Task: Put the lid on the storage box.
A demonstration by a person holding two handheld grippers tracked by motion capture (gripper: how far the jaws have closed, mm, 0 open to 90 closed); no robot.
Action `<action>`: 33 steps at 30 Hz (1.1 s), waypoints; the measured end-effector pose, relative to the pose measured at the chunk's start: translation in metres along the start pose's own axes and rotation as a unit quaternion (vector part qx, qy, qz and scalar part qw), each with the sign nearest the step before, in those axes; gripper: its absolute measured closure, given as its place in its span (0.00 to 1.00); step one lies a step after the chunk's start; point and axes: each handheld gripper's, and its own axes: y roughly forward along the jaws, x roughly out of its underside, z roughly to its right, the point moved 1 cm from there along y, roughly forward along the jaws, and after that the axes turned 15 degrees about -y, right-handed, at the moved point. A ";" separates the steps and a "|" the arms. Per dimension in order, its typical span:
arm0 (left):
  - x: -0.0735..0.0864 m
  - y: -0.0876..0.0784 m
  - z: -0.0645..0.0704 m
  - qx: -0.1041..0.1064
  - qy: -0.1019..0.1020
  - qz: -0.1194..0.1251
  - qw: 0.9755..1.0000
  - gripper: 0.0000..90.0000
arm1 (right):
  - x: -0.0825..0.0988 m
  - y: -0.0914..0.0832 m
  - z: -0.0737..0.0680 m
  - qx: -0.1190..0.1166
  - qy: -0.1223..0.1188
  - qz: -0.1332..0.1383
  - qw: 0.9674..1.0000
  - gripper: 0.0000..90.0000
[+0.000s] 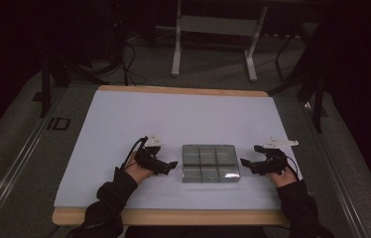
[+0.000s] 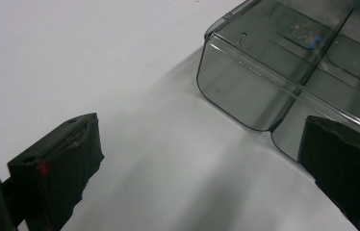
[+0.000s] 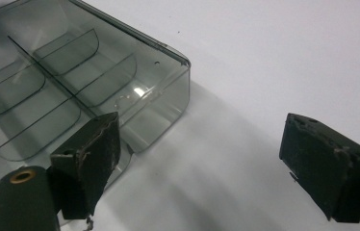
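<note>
A clear, smoky plastic box (image 1: 210, 163) with several empty compartments lies flat in the middle of the white table top (image 1: 173, 119). My left gripper (image 1: 173, 165) rests just left of the box and points at its left side, jaws open with nothing between them. In the left gripper view the box (image 2: 264, 82) lies ahead at the upper right, and my left gripper (image 2: 199, 144) has its right pad (image 2: 346, 163) close to the box's corner. My right gripper (image 1: 244, 162) sits just right of the box, also open. In the right gripper view my right gripper (image 3: 202, 144) holds nothing, with its left pad (image 3: 94, 149) in front of the box (image 3: 72, 86).
The white sheet covers a wooden table whose front edge (image 1: 173, 216) runs below my forearms. Beyond the far edge, a metal frame stand (image 1: 216, 29) and cables (image 1: 129, 59) are on the dark floor. White surface lies open on all sides of the box.
</note>
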 end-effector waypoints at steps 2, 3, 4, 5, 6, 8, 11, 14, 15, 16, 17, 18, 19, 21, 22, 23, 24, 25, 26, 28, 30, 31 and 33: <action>0.001 -0.003 0.000 0.005 0.002 0.000 1.000 0.03 | 0.000 -0.003 0.000 0.000 0.000 0.002 1.000 0.16; 0.002 -0.004 0.000 0.004 0.002 0.001 1.000 0.03 | 0.001 -0.004 0.001 0.003 0.000 0.003 1.000 0.16; 0.003 -0.005 -0.001 0.003 0.003 -0.002 1.000 0.03 | 0.001 -0.006 0.001 0.004 0.001 0.004 1.000 0.16; 0.004 -0.006 -0.001 0.002 0.002 -0.001 1.000 0.03 | 0.002 -0.007 0.001 0.004 0.003 0.004 1.000 0.16; 0.005 -0.007 -0.002 0.003 0.001 -0.003 1.000 0.03 | 0.004 -0.008 0.001 0.003 0.003 0.003 1.000 0.16; 0.006 -0.008 -0.001 0.004 -0.001 -0.001 1.000 0.03 | 0.005 -0.008 0.001 0.004 0.003 0.001 1.000 0.16; 0.009 -0.013 -0.002 -0.001 0.001 0.002 1.000 0.03 | 0.011 -0.012 0.002 0.009 0.004 0.000 1.000 0.16; 0.010 -0.015 -0.002 -0.002 0.002 0.001 1.000 0.03 | 0.015 -0.014 0.002 0.012 0.005 -0.002 1.000 0.16; 0.012 -0.017 -0.003 -0.003 -0.001 0.002 1.000 0.03 | 0.018 -0.015 0.002 0.015 0.006 -0.002 1.000 0.16; 0.013 -0.018 -0.004 -0.004 -0.004 0.004 1.000 0.03 | 0.019 -0.016 0.002 0.016 0.007 -0.001 1.000 0.16; 0.014 -0.018 -0.004 -0.005 -0.006 0.004 1.000 0.03 | 0.020 -0.017 0.002 0.018 0.009 0.000 1.000 0.16; 0.016 -0.020 -0.005 -0.004 -0.006 0.003 1.000 0.03 | 0.022 -0.017 0.002 0.019 0.009 0.000 1.000 0.16; 0.017 -0.021 -0.005 -0.004 -0.007 0.003 1.000 0.03 | 0.023 -0.018 0.002 0.022 0.009 0.000 1.000 0.16; 0.020 -0.023 -0.006 -0.008 -0.006 0.004 1.000 0.03 | 0.027 -0.019 0.002 0.024 0.013 -0.002 1.000 0.16; 0.022 -0.024 -0.007 -0.007 -0.009 0.006 1.000 0.03 | 0.028 -0.019 0.002 0.024 0.012 -0.003 1.000 0.16; 0.023 -0.025 -0.008 -0.008 -0.011 0.007 1.000 0.03 | 0.030 -0.020 0.002 0.024 0.014 -0.005 1.000 0.16; 0.024 -0.026 -0.009 -0.011 -0.011 0.006 1.000 0.03 | 0.031 -0.021 0.002 0.024 0.014 -0.005 1.000 0.16; 0.025 -0.027 -0.009 -0.014 -0.010 0.008 1.000 0.03 | 0.033 -0.021 0.002 0.027 0.014 -0.006 1.000 0.16; 0.026 -0.028 -0.009 -0.014 -0.012 0.008 1.000 0.03 | 0.035 -0.022 0.001 0.031 0.011 -0.009 0.999 0.16; 0.028 -0.030 -0.011 -0.016 -0.013 0.010 1.000 0.03 | 0.038 -0.024 0.001 0.032 0.012 -0.008 0.999 0.16; 0.029 -0.032 -0.012 -0.016 -0.015 0.013 1.000 0.03 | 0.041 -0.025 0.002 0.037 0.013 -0.012 0.999 0.16; 0.030 -0.032 -0.012 -0.019 -0.016 0.014 1.000 0.03 | 0.043 -0.026 0.002 0.037 0.016 -0.012 0.999 0.16; 0.031 -0.033 -0.013 -0.025 -0.013 0.014 1.000 0.03 | 0.044 -0.026 0.003 0.037 0.017 -0.012 0.999 0.16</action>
